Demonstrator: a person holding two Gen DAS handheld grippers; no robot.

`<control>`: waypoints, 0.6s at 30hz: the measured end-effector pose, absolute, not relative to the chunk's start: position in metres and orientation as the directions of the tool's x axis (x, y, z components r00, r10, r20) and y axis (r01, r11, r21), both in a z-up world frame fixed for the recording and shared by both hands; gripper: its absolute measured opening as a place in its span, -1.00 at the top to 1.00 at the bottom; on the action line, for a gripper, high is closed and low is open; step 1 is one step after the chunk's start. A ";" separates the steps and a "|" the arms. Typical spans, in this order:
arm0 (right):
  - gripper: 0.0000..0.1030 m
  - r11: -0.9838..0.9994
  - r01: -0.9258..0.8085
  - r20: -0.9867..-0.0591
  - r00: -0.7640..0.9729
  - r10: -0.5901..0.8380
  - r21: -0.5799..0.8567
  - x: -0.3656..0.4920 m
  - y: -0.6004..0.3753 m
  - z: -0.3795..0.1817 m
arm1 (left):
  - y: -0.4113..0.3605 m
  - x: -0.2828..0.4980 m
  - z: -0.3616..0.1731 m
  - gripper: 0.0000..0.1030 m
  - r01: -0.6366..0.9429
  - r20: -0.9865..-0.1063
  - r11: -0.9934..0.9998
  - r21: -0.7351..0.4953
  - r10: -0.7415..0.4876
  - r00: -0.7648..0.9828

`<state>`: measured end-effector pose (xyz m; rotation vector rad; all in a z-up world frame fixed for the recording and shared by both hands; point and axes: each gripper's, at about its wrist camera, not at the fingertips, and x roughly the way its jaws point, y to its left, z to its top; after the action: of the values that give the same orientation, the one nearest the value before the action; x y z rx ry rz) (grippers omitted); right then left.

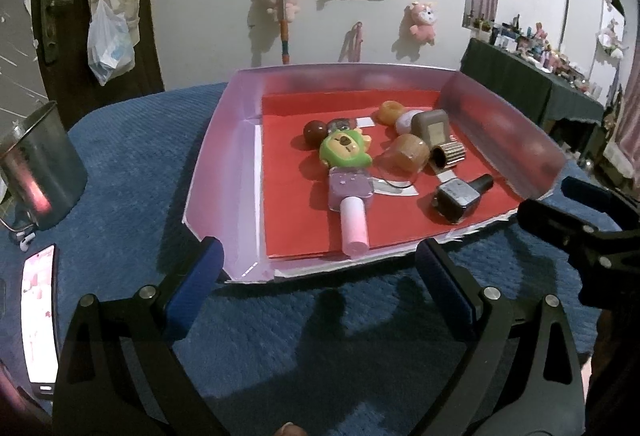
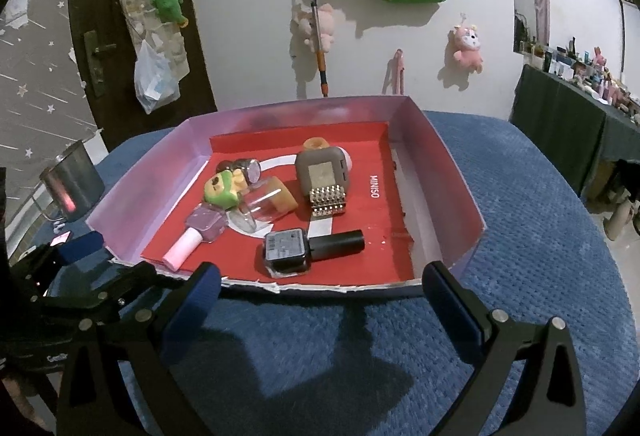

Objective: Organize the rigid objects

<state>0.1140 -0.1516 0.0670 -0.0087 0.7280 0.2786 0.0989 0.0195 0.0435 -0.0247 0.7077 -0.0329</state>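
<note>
Both claws, left gripper (image 1: 320,276) and right gripper (image 2: 322,290), spread empty over nubby blue cloth (image 2: 540,236); ahead, glossy cardboard tray (image 1: 224,171) holding a boxy nail polish bottle (image 2: 286,251).

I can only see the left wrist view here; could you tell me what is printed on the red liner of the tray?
Observer: The right wrist view shows the word MINISO printed on the red liner, right of the objects.
Operator: Thank you. Is the dark bottle's cap fully visible there?
Observer: Yes, the dark bottle lies on its side, its black cap pointing right.
Operator: And the right gripper?
Observer: The right gripper is open and empty, just short of the tray's torn front edge.
</note>
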 end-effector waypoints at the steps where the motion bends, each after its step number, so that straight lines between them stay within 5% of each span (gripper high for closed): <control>1: -1.00 0.962 -0.260 -0.660 0.708 0.252 0.088 0.112 -0.152 0.068 | 0.019 0.097 0.044 -0.91 0.027 -0.649 0.999 -0.038 -0.045 0.759; 18: -1.00 0.950 -0.298 -0.742 0.616 0.266 0.094 0.089 -0.161 0.058 | 0.008 0.080 0.028 -1.00 0.052 -0.715 0.998 -0.046 -0.070 0.695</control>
<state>0.0887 -0.1608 0.0583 -0.0398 0.8474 0.3249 0.0801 0.0079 0.0282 -0.0226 0.7992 -0.0681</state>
